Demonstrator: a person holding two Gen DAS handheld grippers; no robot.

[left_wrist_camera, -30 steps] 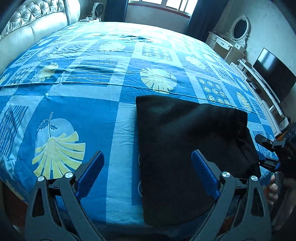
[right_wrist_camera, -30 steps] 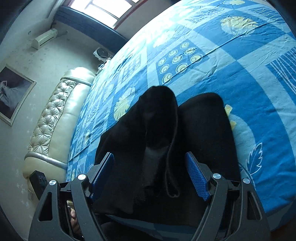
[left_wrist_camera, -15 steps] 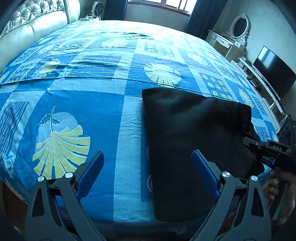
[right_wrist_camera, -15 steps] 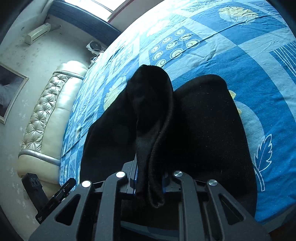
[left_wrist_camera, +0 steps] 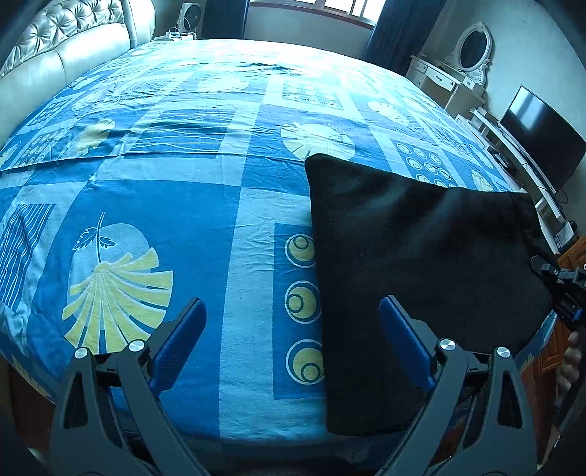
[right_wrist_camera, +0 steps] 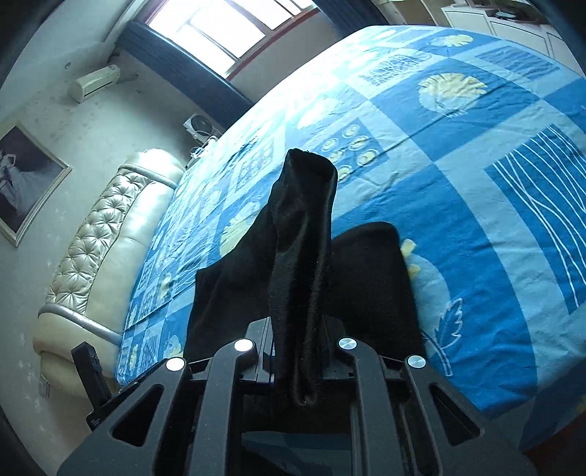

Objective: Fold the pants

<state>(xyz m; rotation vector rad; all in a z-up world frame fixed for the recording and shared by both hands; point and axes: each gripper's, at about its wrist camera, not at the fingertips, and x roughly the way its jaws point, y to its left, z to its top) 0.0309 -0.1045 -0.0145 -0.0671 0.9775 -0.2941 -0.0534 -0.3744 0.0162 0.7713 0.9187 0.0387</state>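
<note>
The black pants [left_wrist_camera: 421, 263] lie folded on the blue patterned bed, near its front edge. My left gripper [left_wrist_camera: 293, 344] is open and empty, low over the bed edge, its right finger over the pants' left part. My right gripper [right_wrist_camera: 298, 351] is shut on a bunched end of the pants [right_wrist_camera: 304, 234] and lifts it so the cloth stands up in a ridge; the rest [right_wrist_camera: 370, 285] lies flat below. The right gripper also shows at the right edge of the left wrist view [left_wrist_camera: 564, 289].
A cream tufted headboard [right_wrist_camera: 95, 263] runs along the bed's far side. A TV [left_wrist_camera: 538, 135] and a white dresser with mirror [left_wrist_camera: 454, 73] stand beyond the bed. A window [right_wrist_camera: 219, 33] lies behind.
My right gripper closed on the pants' end and raised it. The pants shifted right in the left wrist view. The left gripper stayed open.
</note>
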